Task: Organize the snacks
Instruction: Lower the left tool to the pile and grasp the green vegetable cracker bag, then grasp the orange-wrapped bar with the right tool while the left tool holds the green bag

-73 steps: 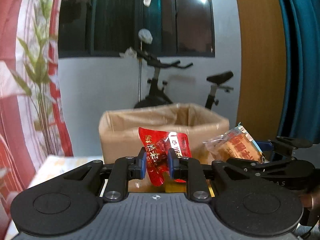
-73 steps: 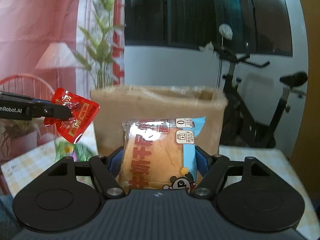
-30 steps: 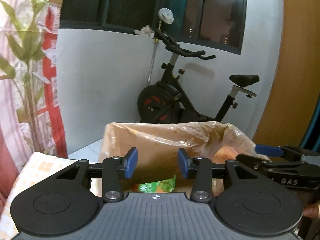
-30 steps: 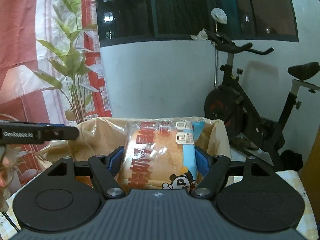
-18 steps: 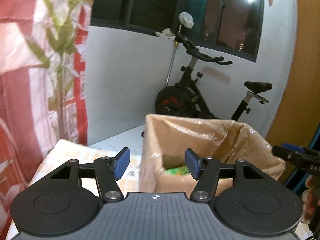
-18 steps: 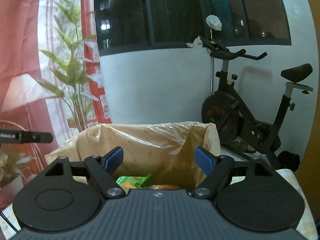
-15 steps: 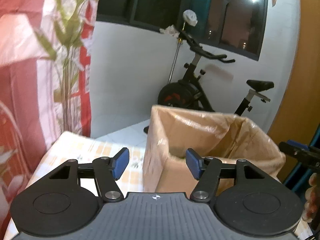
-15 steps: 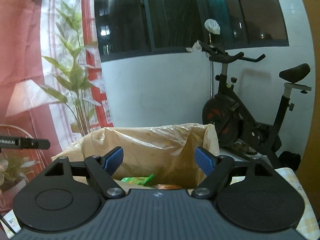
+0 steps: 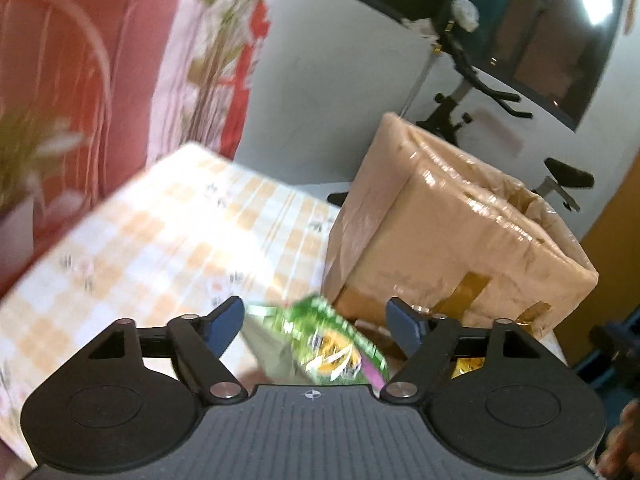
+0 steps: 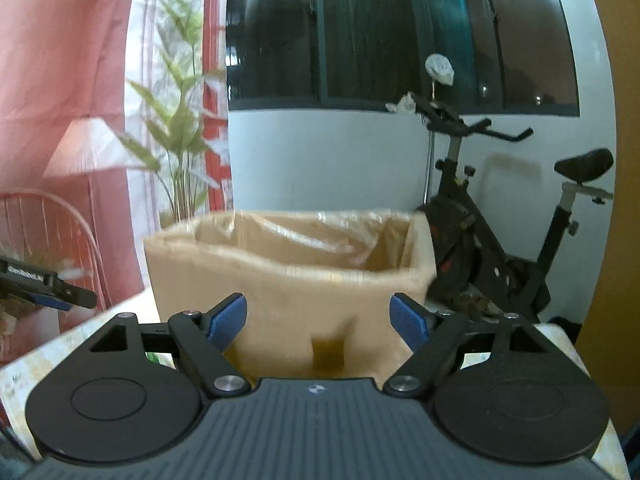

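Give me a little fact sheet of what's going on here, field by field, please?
Setting: table with orange-checked cloth, exercise bike behind
Container: plastic-lined brown cardboard box, standing on the table
Snack in view: green crinkly snack packet, lying on the table in front of the box
Left gripper: jaws open, empty, the green packet between them but not gripped
Right gripper: jaws open, empty, facing the box
Image quality: blurred, packet print unreadable

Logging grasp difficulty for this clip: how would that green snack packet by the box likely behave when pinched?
The green snack packet looks like thin crinkled film, so it probably flexes and droops rather than staying stiff. Its glossy surface may slip between the left gripper fingers. It seems light and unlikely to roll.
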Demonstrator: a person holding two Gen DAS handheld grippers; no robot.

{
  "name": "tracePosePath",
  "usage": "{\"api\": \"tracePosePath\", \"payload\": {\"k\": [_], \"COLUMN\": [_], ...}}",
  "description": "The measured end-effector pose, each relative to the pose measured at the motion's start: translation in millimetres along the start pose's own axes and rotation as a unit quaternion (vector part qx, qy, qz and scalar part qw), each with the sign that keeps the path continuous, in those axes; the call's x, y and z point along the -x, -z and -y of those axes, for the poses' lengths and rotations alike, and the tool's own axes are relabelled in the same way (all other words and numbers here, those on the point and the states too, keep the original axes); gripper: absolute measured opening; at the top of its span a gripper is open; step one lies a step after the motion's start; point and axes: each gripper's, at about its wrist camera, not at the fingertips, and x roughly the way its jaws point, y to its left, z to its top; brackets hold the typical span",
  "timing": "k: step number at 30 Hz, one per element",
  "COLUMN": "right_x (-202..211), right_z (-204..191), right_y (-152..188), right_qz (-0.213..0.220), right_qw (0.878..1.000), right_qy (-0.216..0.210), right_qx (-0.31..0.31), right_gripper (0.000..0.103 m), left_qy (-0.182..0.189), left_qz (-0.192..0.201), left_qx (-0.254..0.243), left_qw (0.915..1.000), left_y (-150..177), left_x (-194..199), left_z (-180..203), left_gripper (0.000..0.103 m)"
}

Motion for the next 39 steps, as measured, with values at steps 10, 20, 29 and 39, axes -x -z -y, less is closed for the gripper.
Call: {"api": "tracePosePath", "payload": {"k": [10, 20, 29, 39], "right_x": [-12, -15, -17, -32], "right_z": [12, 19, 19, 13], "right_y": [58, 75, 94, 100], "right_qz": [-0.092, -0.123, -0.162, -0.174], "right_qw": [0.995, 0.99, 0.985, 0.983], "right_qy": [0.016, 0.026, 0.031, 0.012], "right_qx": [-0.046, -0.06, -0.058, -0.047], "right_gripper": [0.081, 0.081, 0.081, 0.067], "left_qy": [-0.007, -0.02, -0.031, -0.038], "left_qz": [-0.044, -0.07, -0.068, -0.054], "left_qx": [0.06, 0.071, 0.034, -0.004], "left_qw": [0.9972, 0.9949, 0.9966, 0.9978], "left_y": [10, 15, 27, 37], "left_x": [-30, -69, -82, -43], "left_z": [-13, -4, 0, -5], "left_gripper": [0.085, 0.088, 0.076, 0.072]}}
